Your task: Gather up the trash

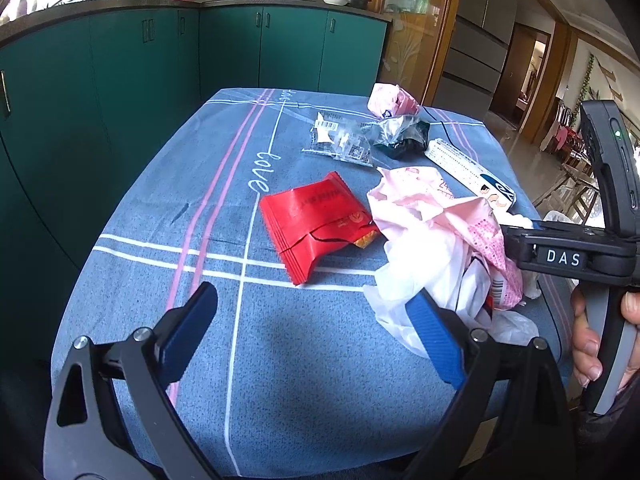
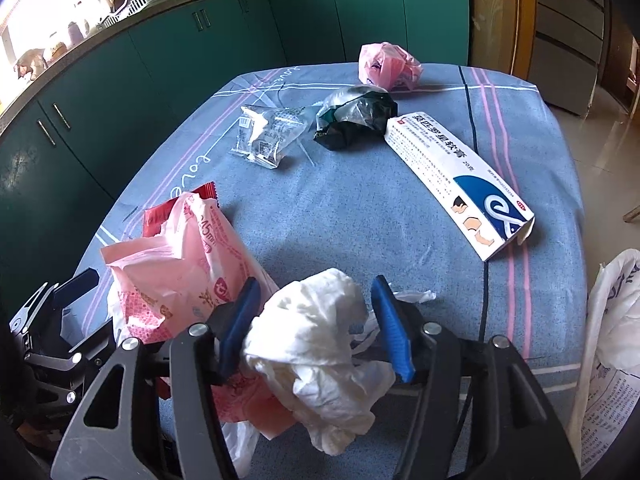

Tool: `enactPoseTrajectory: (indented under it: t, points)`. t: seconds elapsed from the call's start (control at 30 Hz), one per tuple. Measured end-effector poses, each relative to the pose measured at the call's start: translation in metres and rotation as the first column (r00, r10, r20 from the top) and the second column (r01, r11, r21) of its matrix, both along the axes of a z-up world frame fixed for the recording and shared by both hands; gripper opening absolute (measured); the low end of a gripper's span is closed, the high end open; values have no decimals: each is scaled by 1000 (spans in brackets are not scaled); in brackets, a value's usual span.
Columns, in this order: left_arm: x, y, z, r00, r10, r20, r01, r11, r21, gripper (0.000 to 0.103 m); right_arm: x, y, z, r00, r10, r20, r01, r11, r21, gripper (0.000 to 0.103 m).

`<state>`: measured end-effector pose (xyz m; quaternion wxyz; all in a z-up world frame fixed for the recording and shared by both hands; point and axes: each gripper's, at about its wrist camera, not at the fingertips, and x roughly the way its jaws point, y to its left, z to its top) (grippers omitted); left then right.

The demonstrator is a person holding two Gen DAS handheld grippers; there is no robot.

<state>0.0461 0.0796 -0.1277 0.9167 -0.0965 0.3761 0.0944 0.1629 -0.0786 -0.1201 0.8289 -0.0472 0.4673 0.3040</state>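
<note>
Trash lies on a table with a blue striped cloth (image 1: 168, 216). A red wrapper (image 1: 316, 224) lies mid-table. A pink-and-white plastic bag (image 1: 440, 236) sits right of it; it also shows in the right wrist view (image 2: 188, 268). My left gripper (image 1: 316, 332) is open and empty above the cloth, its right finger beside the bag's white edge. My right gripper (image 2: 316, 320) has a crumpled white tissue (image 2: 316, 344) between its open jaws. Farther back lie a clear wrapper (image 2: 268, 136), a black-and-clear bag (image 2: 356, 116), a medicine box (image 2: 460, 176) and a pink crumpled bag (image 2: 388, 64).
Green kitchen cabinets (image 1: 120, 60) stand behind and left of the table. A white printed plastic bag (image 2: 612, 344) hangs at the table's right edge. A doorway and fridge are at the far right (image 1: 480, 40).
</note>
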Motion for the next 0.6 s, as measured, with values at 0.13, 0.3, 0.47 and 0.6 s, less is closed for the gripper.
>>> enactPoseTrajectory:
  t: [0.13, 0.3, 0.47, 0.6]
  points:
    - [-1, 1, -1, 1000, 1, -1, -1, 1000, -2, 95, 0, 1, -1, 1000, -7, 4, 7, 1000, -9, 59]
    - [-2, 2, -2, 1000, 3, -3, -3, 1000, -3, 95, 3, -2, 5, 996, -41, 73, 47, 995, -84, 59]
    - [-3, 6, -3, 1000, 11, -2, -11, 1000, -13, 95, 11, -18, 5, 993, -90, 75, 97, 991, -93, 59]
    - [-5, 6, -2, 1000, 11, 0, -11, 1000, -14, 95, 9, -17, 3, 995, -81, 67, 86, 993, -86, 59]
